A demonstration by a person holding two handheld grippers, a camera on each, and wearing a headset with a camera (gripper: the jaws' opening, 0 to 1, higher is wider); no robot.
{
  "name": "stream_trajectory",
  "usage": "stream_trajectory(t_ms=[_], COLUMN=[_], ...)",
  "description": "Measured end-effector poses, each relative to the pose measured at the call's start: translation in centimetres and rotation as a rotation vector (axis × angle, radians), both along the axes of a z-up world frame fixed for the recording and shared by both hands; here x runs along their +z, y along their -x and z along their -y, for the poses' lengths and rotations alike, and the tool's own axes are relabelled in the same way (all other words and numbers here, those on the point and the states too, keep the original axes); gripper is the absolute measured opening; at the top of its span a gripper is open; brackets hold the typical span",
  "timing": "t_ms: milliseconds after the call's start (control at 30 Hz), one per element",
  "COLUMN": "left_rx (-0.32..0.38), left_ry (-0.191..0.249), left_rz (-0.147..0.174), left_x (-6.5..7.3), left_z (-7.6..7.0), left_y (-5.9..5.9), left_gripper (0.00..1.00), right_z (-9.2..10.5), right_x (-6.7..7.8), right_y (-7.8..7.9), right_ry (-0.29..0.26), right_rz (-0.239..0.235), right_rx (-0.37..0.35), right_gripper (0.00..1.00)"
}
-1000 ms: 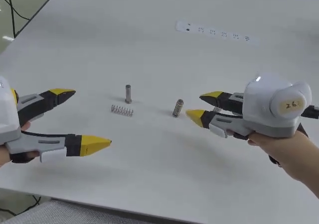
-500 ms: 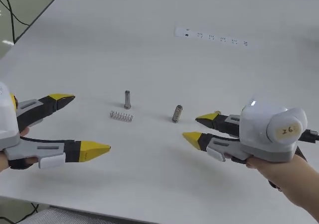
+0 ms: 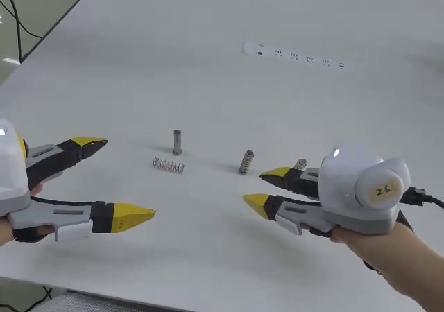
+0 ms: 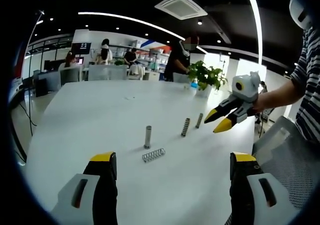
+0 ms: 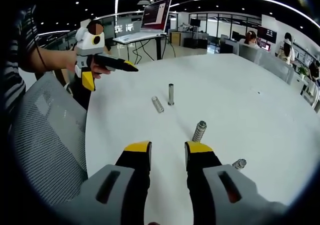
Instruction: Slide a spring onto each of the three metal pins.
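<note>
Left claw (image 3: 125, 178) gapes wide and empty; right claw (image 3: 258, 187) hovers with jaws narrowly parted.

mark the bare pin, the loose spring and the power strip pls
bare pin (image 3: 177, 142), head view, mid shaft.
loose spring (image 3: 168, 164), head view, middle coils.
power strip (image 3: 295, 55), head view, middle of top face.

On my white table (image 3: 208, 41) I see a bare pin (image 3: 177, 142) standing upright, a loose spring (image 3: 168, 164) lying just beside it, a spring-covered pin (image 3: 246, 161), a second spring-covered pin (image 3: 300, 165), and a power strip (image 3: 295, 55) well apart.
</note>
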State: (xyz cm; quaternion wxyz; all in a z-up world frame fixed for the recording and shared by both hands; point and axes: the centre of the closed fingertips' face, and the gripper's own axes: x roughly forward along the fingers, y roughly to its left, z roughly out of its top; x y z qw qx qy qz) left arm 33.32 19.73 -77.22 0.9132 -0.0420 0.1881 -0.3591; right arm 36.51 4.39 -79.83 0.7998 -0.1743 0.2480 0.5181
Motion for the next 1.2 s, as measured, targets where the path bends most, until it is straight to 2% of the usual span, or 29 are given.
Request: stream_trajectory(t_ms=[233,633,1000,1067,1200], left_rx=[0.004,0.007,0.004,0.001,0.001], left_ry=[-0.001,-0.007,-0.011,-0.010,-0.017], left_rz=[-0.005,0.002,0.002,0.005,0.007], left_x=[-0.2,-0.2,-0.3,-0.2,-0.1], left_z=[-0.3,-0.6,-0.6,-0.6,-0.7], left_y=[0.3,0.4,0.3,0.3,0.3], left_gripper=[0.93,0.94,0.94,0.94,0.94], right_z=[-1.8,-6.4,-10.6,-11.0,-11.6], right_x=[0.5,1.8,1.5,1.2,0.5], right_y=[0.0,-0.9,-1.7,-1.8,-1.9], right_ry=[-0.023,-0.019,-0.008,0.003,0.016], right_rz=[-0.013,0.019,0.036,0.043,0.027], right_rx=[0.024,0.125,0.181,0.191,0.205], right_gripper=[0.29,0.28,0.27,0.27,0.26])
